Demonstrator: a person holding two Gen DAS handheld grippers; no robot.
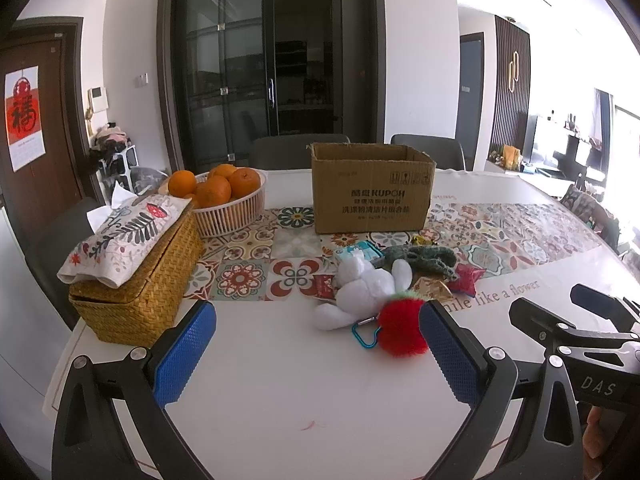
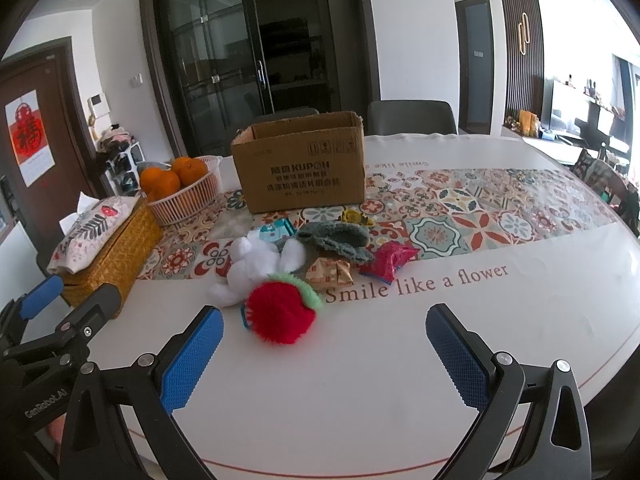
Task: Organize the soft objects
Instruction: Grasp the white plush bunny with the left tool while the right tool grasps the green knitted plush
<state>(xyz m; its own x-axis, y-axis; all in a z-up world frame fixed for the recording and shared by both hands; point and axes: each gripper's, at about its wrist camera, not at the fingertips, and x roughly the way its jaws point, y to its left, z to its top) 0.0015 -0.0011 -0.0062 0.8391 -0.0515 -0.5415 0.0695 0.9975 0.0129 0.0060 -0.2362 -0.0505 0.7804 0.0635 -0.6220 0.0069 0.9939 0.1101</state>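
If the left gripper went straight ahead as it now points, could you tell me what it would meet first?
Probably the white plush toy, with the red fuzzy ball just right of the line; the left gripper is open, and depth is uncertain.

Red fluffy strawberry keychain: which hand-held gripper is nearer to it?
Left. The red strawberry keychain lies just ahead of the left hand-held gripper, beside its right finger. The right hand-held gripper is farther back, with the keychain ahead beyond its left finger.

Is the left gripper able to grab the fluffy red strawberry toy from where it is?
Probably yes. The left gripper is open, and the red strawberry toy lies just ahead by its right finger, with only bare table between.
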